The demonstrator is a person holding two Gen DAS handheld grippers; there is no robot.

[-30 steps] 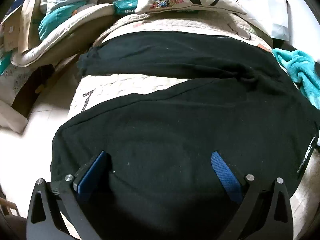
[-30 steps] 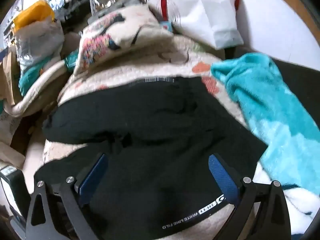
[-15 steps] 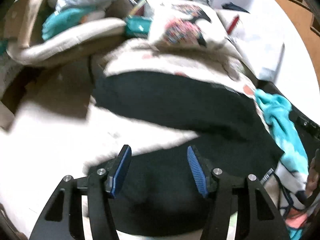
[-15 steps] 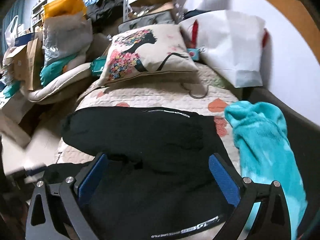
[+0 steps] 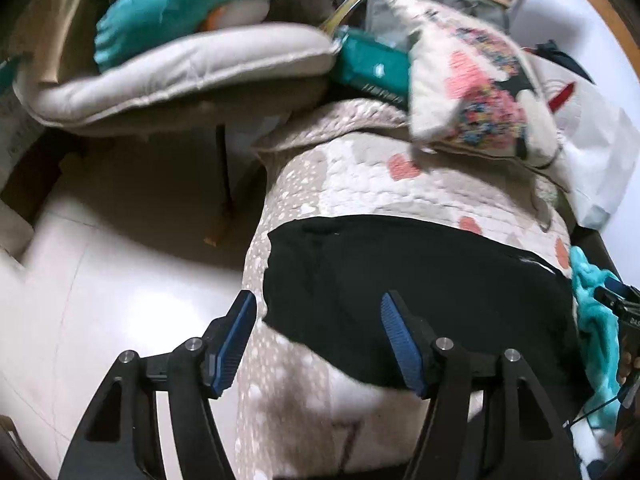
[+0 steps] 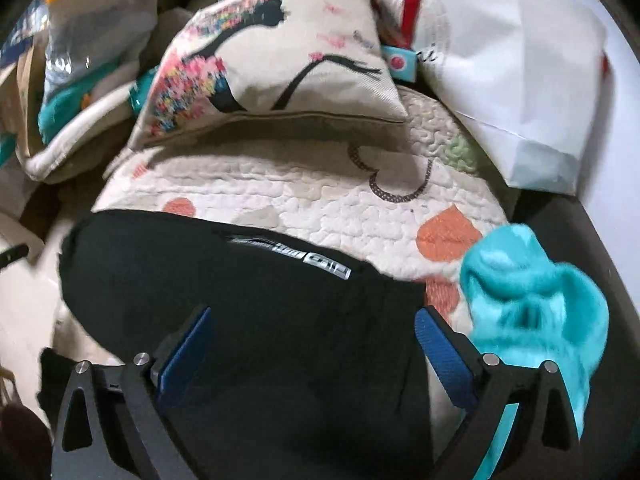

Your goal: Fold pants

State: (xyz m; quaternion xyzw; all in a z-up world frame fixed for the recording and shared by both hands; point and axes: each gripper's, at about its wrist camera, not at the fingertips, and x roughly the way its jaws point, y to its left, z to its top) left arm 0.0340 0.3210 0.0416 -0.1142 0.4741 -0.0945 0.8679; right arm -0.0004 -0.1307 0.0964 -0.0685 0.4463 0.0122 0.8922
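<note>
Left gripper (image 5: 318,340): jaws apart and opening, nothing clamped; poised over the near left edge of the black pants (image 5: 420,292).
Right gripper (image 6: 312,354): jaws wide apart, empty, above the pants (image 6: 240,300).
Pants: doubled over, lying on the quilted cover (image 6: 304,192); logo strip up.
Teal fleece (image 6: 532,304): touching the pants' right edge.
Cushion (image 6: 280,68), white bag (image 6: 500,60): beyond.
Risk: a shallow pinch could lift only the top layer; fleece may snag.
Obscured: near hem, layer count; motion blur.
</note>
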